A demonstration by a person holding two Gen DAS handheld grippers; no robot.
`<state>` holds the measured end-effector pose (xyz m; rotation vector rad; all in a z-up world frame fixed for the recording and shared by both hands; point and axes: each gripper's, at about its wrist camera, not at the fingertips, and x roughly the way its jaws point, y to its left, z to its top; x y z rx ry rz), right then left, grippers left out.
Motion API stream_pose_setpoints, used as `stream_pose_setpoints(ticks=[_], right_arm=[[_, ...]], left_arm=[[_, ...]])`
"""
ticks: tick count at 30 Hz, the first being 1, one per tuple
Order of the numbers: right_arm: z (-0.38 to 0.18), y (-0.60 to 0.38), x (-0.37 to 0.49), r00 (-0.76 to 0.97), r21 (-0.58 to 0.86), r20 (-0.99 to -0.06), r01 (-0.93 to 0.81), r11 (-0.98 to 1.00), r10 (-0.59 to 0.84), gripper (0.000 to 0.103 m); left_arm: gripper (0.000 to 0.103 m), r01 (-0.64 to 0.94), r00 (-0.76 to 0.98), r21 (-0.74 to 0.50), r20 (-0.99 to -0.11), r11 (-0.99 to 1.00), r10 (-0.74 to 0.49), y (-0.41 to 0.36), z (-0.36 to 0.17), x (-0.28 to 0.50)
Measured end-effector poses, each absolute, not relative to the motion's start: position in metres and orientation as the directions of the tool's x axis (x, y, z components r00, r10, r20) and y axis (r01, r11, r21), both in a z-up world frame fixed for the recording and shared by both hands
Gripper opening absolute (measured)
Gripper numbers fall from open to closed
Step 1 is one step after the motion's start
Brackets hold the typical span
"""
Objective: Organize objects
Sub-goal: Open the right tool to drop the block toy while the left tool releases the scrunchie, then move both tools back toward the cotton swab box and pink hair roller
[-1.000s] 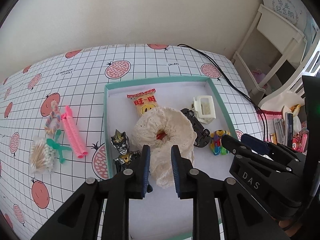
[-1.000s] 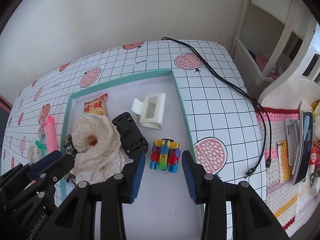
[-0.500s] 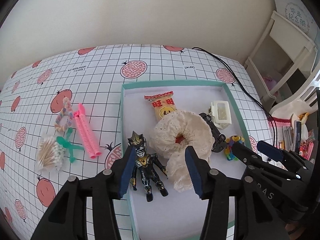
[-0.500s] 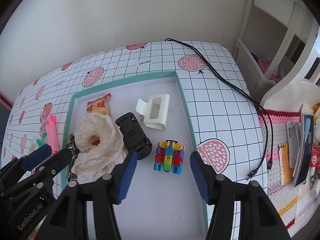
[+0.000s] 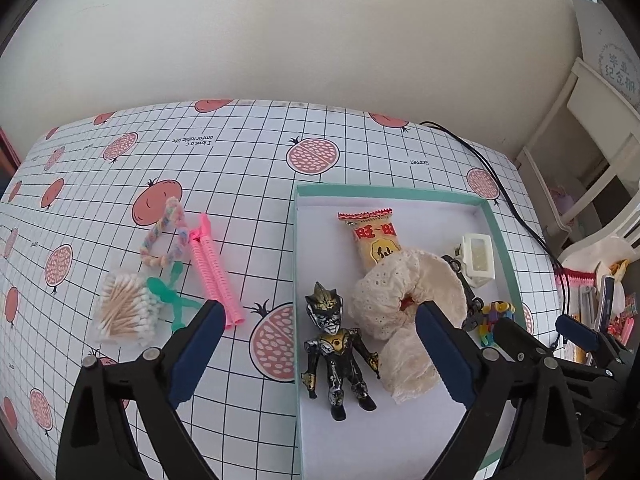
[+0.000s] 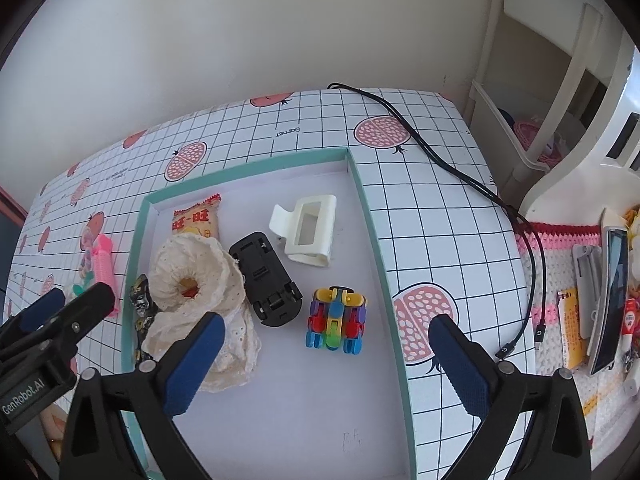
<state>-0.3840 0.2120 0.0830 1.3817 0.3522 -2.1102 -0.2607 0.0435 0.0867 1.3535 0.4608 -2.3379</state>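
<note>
Table [image 5: 248, 168] under a grid cloth with pomegranate prints, cream wall behind, white shelving at far right. At left of frame, loose on the cloth: cotton swabs [image 5: 122, 312], green clip [image 5: 172, 300], braided band [image 5: 166, 236], pink curler [image 5: 214, 272]. Right of centre, teal-rimmed tray [image 5: 297, 240] holding dark figure [image 5: 338, 344] lying flat, snack packet [image 5: 374, 238], lace scrunchie [image 5: 408, 300], white claw clip [image 5: 478, 258]. Left tool [image 5: 320, 354] spread wide, empty; right tool [image 6: 326, 360] likewise wide above block toy [image 6: 336, 320].
</note>
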Motion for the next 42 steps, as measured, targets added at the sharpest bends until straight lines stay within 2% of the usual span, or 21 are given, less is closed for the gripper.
stream_pose_setpoints(ticks=[6, 18, 27, 42], right_arm=[[0.082, 0.211, -0.383, -0.292, 0.092, -0.900, 0.599, -0.796, -0.323, 0.103], [0.090, 0.204, -0.377, -0.310, 0.065, -0.899, 0.605, -0.794, -0.310, 0.103], [0.121, 0.180, -0.355, -0.341, 0.104, -0.857, 0.621, -0.777, -0.386, 0.103], [0.119, 0.083, -0.282, -0.261, 0.142, -0.832, 0.754, -0.642, -0.490, 0.103]], left_arm=[[0.100, 0.501, -0.453, -0.086, -0.874, -0.861, -0.176, 0.037, 0.087, -0.258], [0.101, 0.504, -0.455, -0.092, -0.874, -0.859, -0.173, 0.018, 0.093, -0.250], [0.101, 0.555, -0.447, -0.084, -0.869, -0.827, -0.212, -0.026, 0.107, -0.225], [0.101, 0.677, -0.398, -0.069, -0.871, -0.733, -0.286, -0.116, 0.110, -0.163]])
